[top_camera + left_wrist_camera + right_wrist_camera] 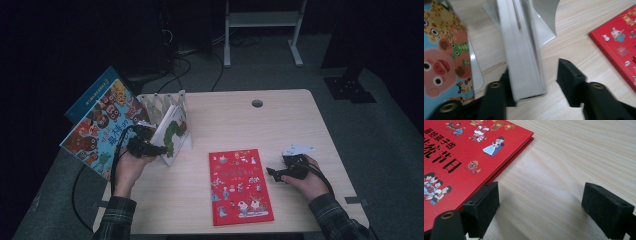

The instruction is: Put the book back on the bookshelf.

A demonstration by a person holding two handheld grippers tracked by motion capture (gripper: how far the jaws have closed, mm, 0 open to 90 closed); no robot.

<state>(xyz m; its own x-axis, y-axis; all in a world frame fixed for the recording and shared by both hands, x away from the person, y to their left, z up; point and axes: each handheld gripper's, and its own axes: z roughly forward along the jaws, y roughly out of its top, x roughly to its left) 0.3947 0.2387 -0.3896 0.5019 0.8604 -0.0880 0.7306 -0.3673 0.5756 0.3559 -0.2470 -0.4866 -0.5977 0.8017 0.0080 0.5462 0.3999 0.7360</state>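
A white book with a caterpillar cover (173, 129) stands on its edge in a white rack (160, 101) at the table's left. In the left gripper view its page block (521, 50) sits between the jaws of my left gripper (536, 72); the left jaw touches it and the right jaw stands apart from it. In the high view my left gripper (152, 148) points at this book. A red picture book (240, 185) lies flat at the front middle. My right gripper (272, 174) rests just right of it, open (544, 195) over bare wood, beside the red cover (461, 152).
A colourful animal book (102, 127) leans past the table's left edge, with a blue book (92, 92) behind it. The wooden table (280, 125) has a cable hole (257, 103) near its far edge. A white frame (262, 20) and cables are on the floor beyond.
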